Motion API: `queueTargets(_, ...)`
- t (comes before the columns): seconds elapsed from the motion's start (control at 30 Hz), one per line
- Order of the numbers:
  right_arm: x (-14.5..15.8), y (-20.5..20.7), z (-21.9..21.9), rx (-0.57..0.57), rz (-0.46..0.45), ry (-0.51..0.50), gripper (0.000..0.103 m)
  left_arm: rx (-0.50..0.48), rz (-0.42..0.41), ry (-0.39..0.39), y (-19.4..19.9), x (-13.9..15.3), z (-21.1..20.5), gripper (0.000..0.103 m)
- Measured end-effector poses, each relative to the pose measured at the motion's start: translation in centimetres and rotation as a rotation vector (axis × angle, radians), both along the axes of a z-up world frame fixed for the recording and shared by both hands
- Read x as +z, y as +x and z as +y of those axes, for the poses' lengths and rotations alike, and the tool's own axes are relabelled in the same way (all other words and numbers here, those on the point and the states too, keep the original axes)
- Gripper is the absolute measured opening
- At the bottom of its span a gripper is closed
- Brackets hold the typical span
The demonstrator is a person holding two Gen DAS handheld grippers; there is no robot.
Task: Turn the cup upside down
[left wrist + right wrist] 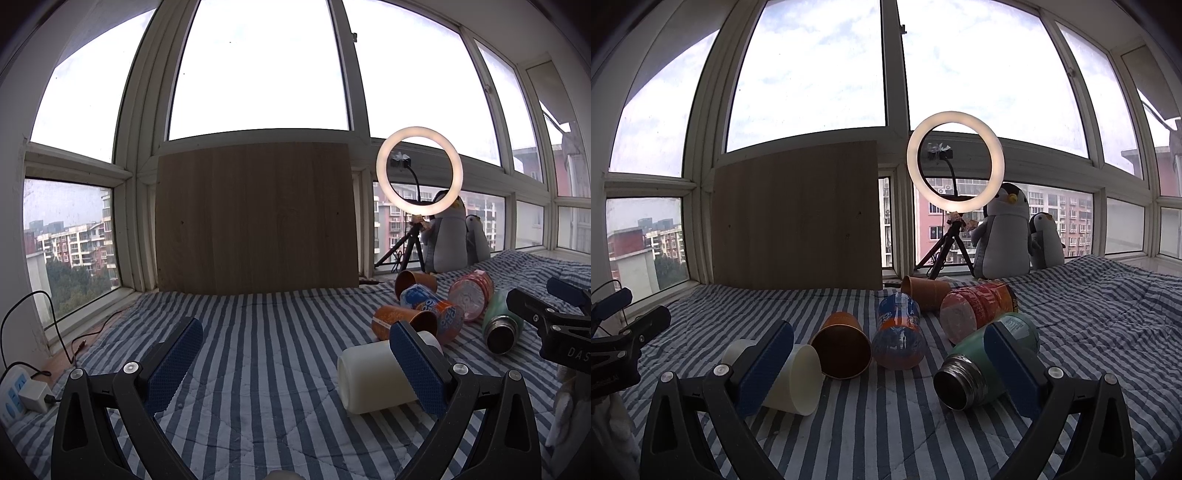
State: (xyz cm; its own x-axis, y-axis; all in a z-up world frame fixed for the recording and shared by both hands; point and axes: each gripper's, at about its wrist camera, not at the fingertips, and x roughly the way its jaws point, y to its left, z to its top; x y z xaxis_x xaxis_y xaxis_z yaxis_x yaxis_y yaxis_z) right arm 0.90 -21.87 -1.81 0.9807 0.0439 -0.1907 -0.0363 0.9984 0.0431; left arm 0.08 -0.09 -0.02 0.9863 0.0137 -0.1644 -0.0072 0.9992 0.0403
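- Left wrist view: the left gripper (pixel 295 363) hovers low over the striped bed (pixel 258 332), fingers (pixel 173 365) spread wide with nothing between them.
- The white cup (pixel 373 380) lies on its side just beyond the right-hand finger, which covers part of it; whether they touch cannot be told. Its closed base points left, and its long axis runs left to right across the bed.
- Right wrist view: the right gripper (pixel 888 363) is also low and level, fingers (pixel 1015 369) wide apart and empty.
- The white cup (pixel 796 380) sits behind the left-hand finger, its open mouth to the right; the inside is not visible.
- An orange cup (pixel 842 347), a soda bottle (pixel 899 336) and a green flask (pixel 982 363) lie tipped over nearby; the orange cup looks empty.
- The flask's open steel mouth faces the camera.
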Motion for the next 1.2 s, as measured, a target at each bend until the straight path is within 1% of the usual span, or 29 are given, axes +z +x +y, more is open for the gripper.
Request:
queueTargets(0.17,-0.1,0.4,-0.1,0.005,0.018,0.006,0.102,-0.001,0.015,0.002,0.3,0.0,-0.2,0.102)
queueTargets(0.4,-0.5,2.2,-0.7,0.006,0.106,0.036,0.102,-0.027,0.006,0.029,0.2,0.8,-0.9,0.102)
queueTargets(0.57,0.0,2.7,-1.4,-0.021,0.127,0.039,0.102,-0.06,0.016,0.014,0.3,1.8,-1.4,0.102)
queueTargets(0.73,1.2,2.8,-1.8,-0.065,0.114,-0.009,0.102,-0.083,0.003,0.01,0.3,2.6,-1.9,0.102)
queueTargets(0.97,4.1,3.9,-2.0,-0.09,0.116,-0.073,0.102,-0.099,-0.015,0.001,0.4,3.7,-1.5,0.103)
queueTargets(1.1,5.6,5.7,-1.7,-0.06,0.15,-0.095,0.102,-0.109,-0.006,-0.019,0.9,4.4,-0.6,0.102)
queueTargets(1.2,6.2,8.0,-1.1,-0.039,0.213,-0.116,0.102,-0.115,0.015,-0.033,1.4,4.5,0.2,0.102)
